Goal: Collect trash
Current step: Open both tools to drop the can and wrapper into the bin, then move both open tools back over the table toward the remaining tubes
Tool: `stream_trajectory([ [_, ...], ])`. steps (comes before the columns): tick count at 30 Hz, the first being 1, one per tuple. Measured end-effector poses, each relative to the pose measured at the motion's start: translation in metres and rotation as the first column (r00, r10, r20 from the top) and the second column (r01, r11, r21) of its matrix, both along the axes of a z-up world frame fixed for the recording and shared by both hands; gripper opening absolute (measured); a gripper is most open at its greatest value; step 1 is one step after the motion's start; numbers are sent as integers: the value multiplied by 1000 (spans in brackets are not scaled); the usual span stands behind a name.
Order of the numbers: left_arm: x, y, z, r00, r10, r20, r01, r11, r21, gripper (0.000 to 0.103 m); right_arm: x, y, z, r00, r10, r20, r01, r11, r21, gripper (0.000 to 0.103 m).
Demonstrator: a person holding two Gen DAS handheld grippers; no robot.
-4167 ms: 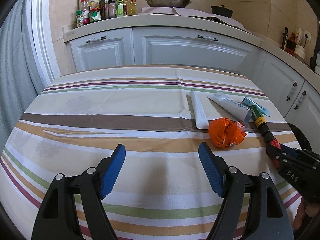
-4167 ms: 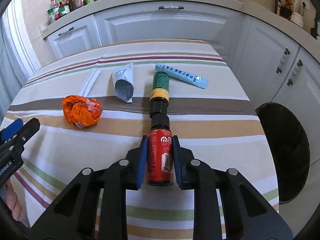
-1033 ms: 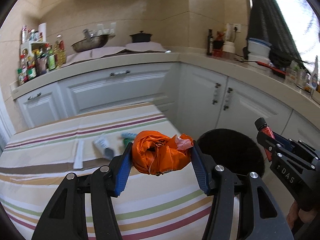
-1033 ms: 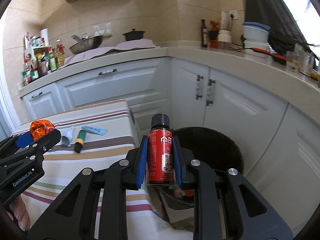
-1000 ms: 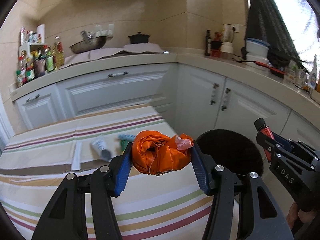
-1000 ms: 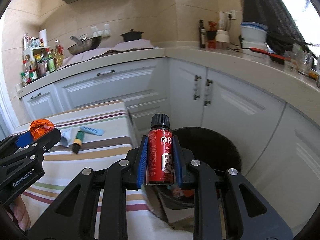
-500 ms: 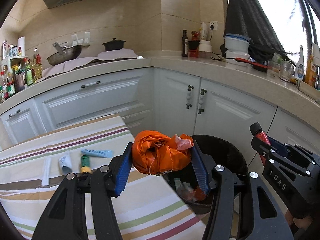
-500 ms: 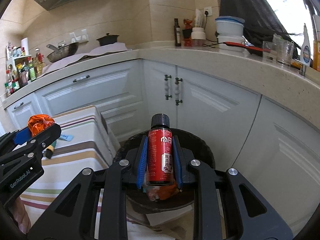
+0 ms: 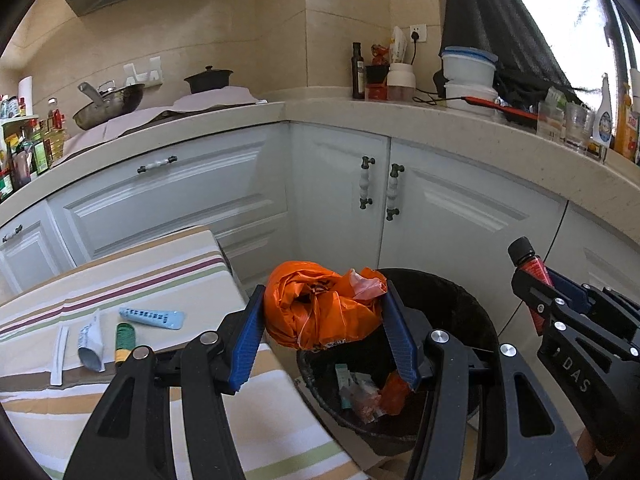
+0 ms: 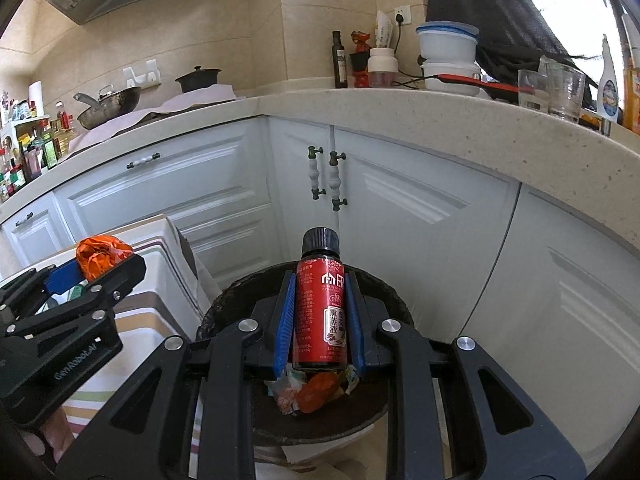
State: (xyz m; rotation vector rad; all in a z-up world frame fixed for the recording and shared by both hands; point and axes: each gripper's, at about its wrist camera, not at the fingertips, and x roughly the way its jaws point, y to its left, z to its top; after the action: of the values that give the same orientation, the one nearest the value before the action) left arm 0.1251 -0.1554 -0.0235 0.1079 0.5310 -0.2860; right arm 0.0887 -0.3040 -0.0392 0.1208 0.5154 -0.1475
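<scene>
Below centre in both views, the black bin (image 9: 460, 308) now sits under the claws, where half a second ago it only edged in: release is near. Left claw (image 9: 324, 336) is clamped on the orange bag (image 9: 320, 308), half over the striped counter (image 9: 120, 280) edge. Right claw (image 10: 319, 320) grips the red bottle (image 10: 319, 312) above the bin's mouth; cabinets (image 10: 400, 208) behind leave room.

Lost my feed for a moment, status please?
Left gripper shut on orange bag. Right gripper shut on red bottle. Both above black bin; nothing blocking.
</scene>
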Motion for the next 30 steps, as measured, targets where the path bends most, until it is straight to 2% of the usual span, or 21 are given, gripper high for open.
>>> stream_trajectory([
  [17,37,-24,-27,997,10,-78,-8,999,34,56,37,-18,-25,999,-15,-30,16,1000,19,23],
  [19,41,-26,-30,996,13,-84,-10,999,37,59,43,-19,-26,999,-17,-27,18,1000,19,23],
  [21,45,-28,-33,994,10,-108,-7,999,32,69,48,-21,-31,999,-28,-23,29,999,19,26],
  [23,51,-28,-37,990,12,-142,-8,1000,27,72,52,-22,-35,999,-38,-27,38,999,23,43],
  [30,55,-25,-39,985,20,-169,-18,1000,15,74,52,-21,-37,999,-47,-23,47,999,15,43],
])
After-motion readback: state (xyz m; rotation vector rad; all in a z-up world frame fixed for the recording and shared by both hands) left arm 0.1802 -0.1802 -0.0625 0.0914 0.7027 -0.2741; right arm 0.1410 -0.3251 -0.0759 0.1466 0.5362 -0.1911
